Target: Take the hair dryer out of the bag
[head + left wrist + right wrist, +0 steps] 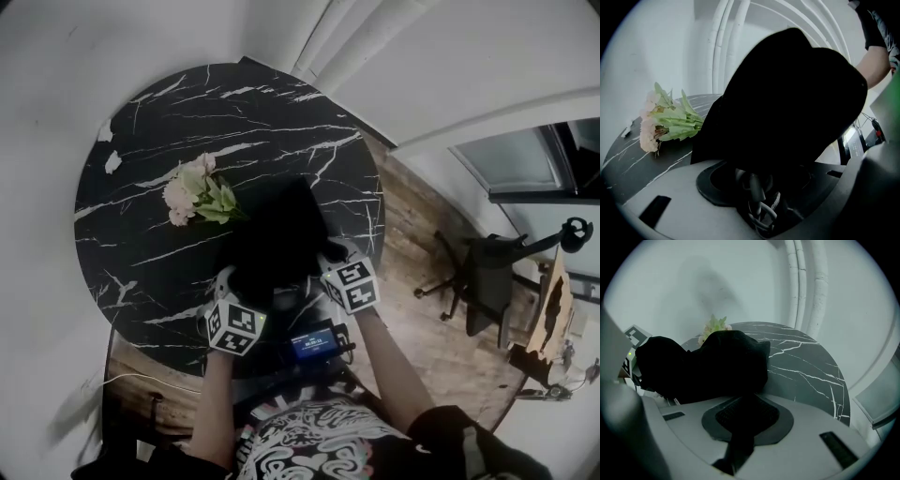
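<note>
This looks like a home room: round black marble table point(281, 122) with flowers point(197, 192), wooden floor point(412, 234), swivel chair point(487, 281).

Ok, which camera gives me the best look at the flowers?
The left gripper view: the flowers lie large and unblocked on the table, left of the bag. The head view shows them whole but small, from above. The right gripper view shows only their tips over the bag.
</note>
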Demonstrator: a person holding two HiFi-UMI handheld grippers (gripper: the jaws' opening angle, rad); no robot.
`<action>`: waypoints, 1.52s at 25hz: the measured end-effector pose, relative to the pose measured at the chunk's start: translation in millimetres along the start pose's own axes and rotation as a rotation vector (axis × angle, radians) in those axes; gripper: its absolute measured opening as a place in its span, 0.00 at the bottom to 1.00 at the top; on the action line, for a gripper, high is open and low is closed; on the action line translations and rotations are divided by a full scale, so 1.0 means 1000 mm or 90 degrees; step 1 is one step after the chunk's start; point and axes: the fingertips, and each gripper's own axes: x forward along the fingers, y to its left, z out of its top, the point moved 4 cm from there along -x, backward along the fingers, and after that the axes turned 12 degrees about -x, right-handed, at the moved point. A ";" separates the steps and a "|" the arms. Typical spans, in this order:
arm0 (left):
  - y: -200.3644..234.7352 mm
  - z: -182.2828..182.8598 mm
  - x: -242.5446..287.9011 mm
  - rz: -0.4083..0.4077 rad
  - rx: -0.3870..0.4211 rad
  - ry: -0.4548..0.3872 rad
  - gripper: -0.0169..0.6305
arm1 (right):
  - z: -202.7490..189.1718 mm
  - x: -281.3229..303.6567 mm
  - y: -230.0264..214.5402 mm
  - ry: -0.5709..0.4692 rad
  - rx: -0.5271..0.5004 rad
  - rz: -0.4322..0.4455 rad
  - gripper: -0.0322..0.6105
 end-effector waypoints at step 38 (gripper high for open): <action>-0.006 -0.007 -0.045 -0.080 -0.030 -0.022 0.34 | 0.002 -0.024 -0.031 -0.025 0.044 -0.046 0.11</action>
